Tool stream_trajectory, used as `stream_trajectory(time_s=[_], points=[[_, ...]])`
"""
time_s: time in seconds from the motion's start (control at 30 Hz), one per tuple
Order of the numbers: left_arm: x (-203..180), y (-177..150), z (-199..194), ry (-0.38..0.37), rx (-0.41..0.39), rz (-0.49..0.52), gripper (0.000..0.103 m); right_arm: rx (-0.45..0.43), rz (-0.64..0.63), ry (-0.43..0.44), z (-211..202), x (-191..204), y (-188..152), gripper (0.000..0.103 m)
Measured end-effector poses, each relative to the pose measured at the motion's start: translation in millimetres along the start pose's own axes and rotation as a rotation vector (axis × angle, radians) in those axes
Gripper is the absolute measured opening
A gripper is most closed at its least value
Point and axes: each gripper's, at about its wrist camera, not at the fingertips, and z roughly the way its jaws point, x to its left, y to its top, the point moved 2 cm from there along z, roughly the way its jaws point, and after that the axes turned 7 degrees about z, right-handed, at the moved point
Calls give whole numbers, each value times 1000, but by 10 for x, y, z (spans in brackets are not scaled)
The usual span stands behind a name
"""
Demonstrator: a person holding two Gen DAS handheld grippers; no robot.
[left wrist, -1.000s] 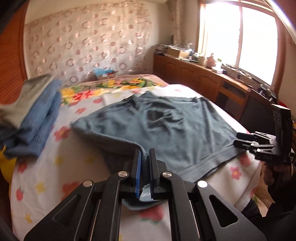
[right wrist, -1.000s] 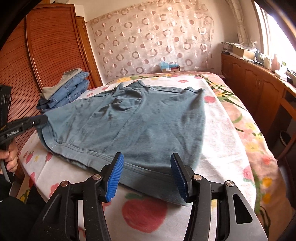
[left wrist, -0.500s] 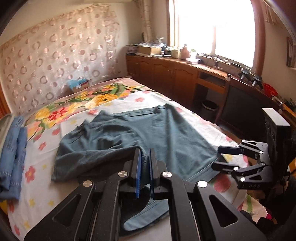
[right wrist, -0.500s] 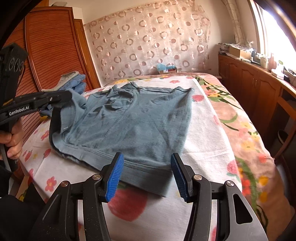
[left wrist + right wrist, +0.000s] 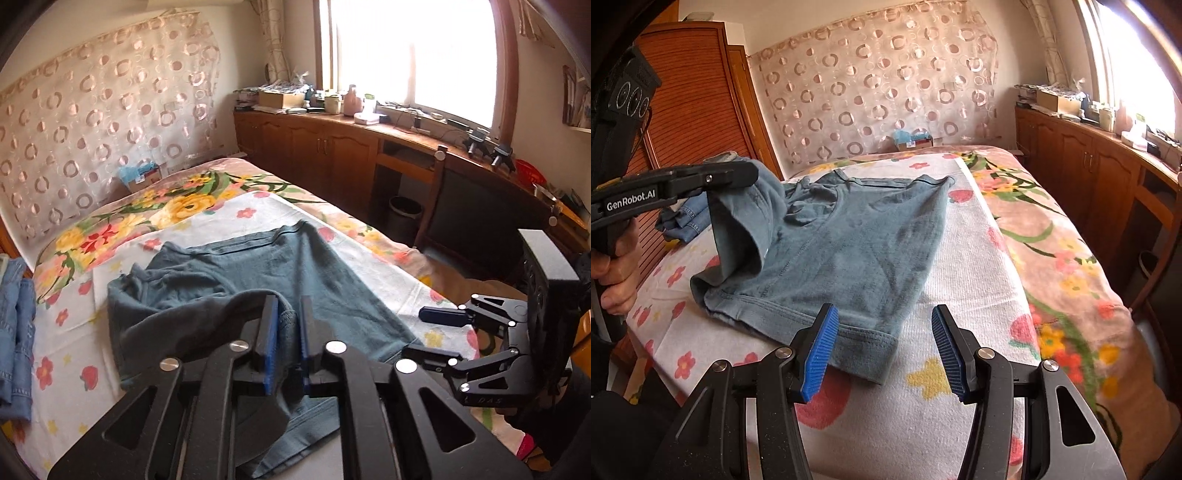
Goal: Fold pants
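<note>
Teal-grey cotton shorts [image 5: 849, 254], soft and ribbed at the stitched hems, lie on a white towel printed with red and yellow flowers [image 5: 960, 295], spread over a floral bed cover [image 5: 1067, 236]. Their waistband points toward the far patterned curtain [image 5: 879, 92] and the leg hems toward the near bed edge, so the long axis runs away from the cameras.

At the left side, the left gripper [image 5: 289, 343], black with blue ribbed pads, has one leg's corner between its jaws and holds it above the bed; the cloth hangs in a curved fold. Its jaws are narrow and opening, with fabric between them. A second ago this corner lay flat at the towel's left edge; it has since been lifted and carried across over the garment.

The right gripper [image 5: 882, 354] hovers over the near right hem, jaws half wide, gripping nothing, unmoved.

Folded blue denim jeans [image 5: 683, 221] sit stacked beside a reddish slatted wooden wardrobe [image 5: 683, 110].
</note>
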Motion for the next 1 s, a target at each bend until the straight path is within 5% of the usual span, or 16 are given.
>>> stream_trajectory(time_s=[0.2,0.33,0.53,0.67,1.0], points=[[186,-162,-71,34,5,-36,48,2,-10,6,62,66,45,55],[324,-320,-120,44,1,-66,79,1,-13,19,114,102,91,55],[513,-628,-91,91,33,-105,79,-9,-26,39,240,150,197,55],[602,-817,-26,91,70,-143,79,8,-41,56,377,161,238,41],[610,-1079,78,73,113,-171,79,105,-102,22,677,273,378,26]])
